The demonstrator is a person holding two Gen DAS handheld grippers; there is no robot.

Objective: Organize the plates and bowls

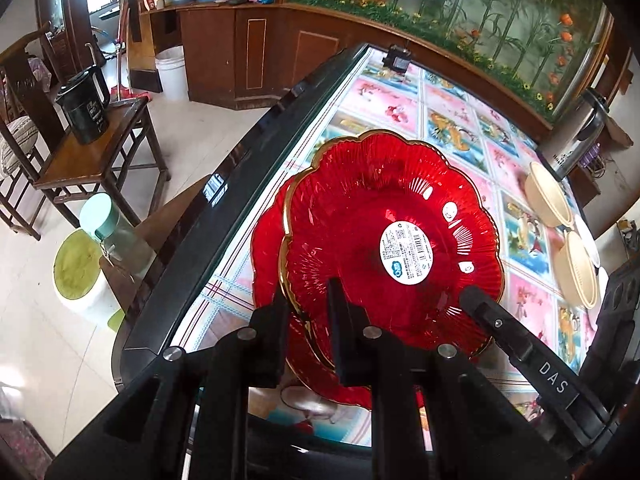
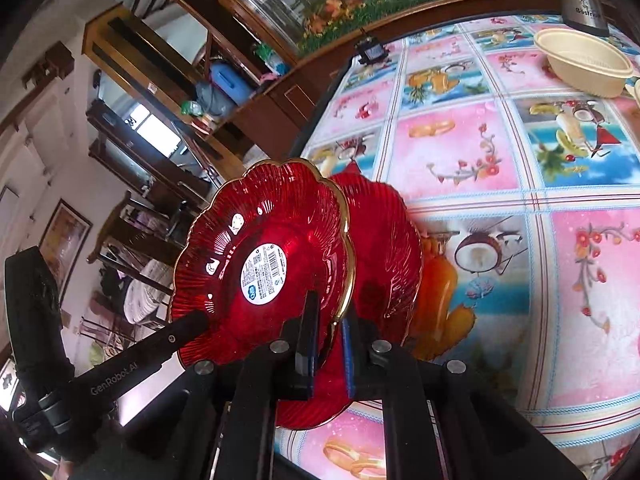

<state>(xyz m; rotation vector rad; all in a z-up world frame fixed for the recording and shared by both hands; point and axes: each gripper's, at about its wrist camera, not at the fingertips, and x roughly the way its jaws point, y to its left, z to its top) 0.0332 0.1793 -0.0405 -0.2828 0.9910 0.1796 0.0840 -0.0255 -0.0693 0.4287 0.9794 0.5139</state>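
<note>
A red glass plate (image 1: 384,220) with a gold scalloped rim and a white label is held tilted above a second red plate (image 1: 268,248) lying on the table. My left gripper (image 1: 308,312) is shut on the upper plate's rim. My right gripper (image 2: 330,320) is also shut on that plate (image 2: 260,264), and the second red plate (image 2: 384,256) shows behind it. One right finger (image 1: 504,328) reaches in at the plate's edge in the left wrist view. Two cream bowls (image 1: 548,196) (image 1: 576,276) stand at the table's right side.
The table (image 2: 480,152) has a pink and blue fruit-pattern cloth under glass. A steel kettle (image 1: 576,136) stands beyond the bowls. A small black device (image 1: 398,58) sits at the far edge. A chair with a black jug (image 1: 86,104) stands left of the table.
</note>
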